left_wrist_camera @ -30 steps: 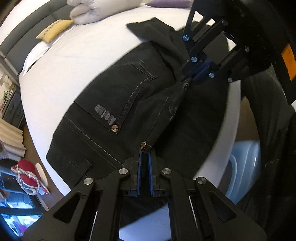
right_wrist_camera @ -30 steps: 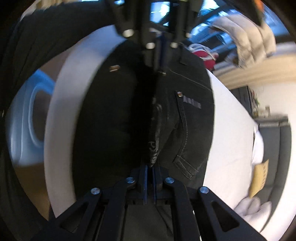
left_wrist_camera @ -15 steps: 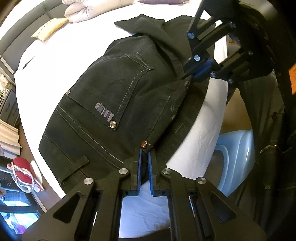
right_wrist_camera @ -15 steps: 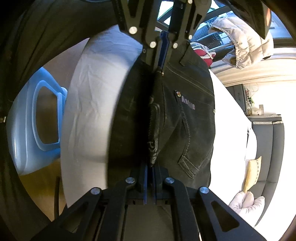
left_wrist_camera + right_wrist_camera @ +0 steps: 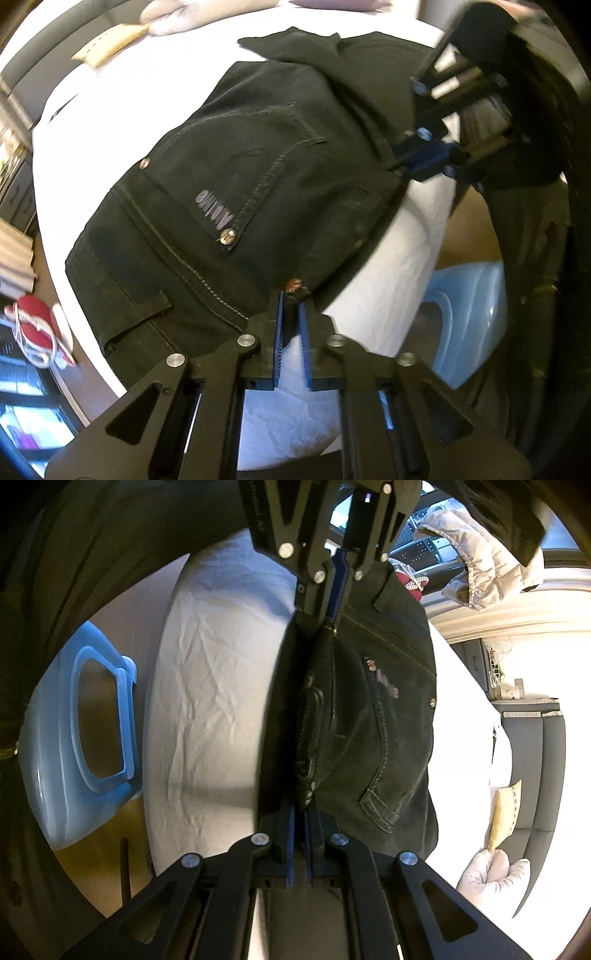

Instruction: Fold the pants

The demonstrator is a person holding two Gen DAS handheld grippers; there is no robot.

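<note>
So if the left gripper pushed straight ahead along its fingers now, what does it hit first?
The left gripper already pinches the black pants; straight on, it would probably just push further into that fabric lying on the white bed.

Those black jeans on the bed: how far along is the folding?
Done: the black jeans look doubled lengthwise, one back pocket up, on the white bed. In hand: left gripper and right gripper both pinch the doubled edge. Left: folding the legs over.
</note>
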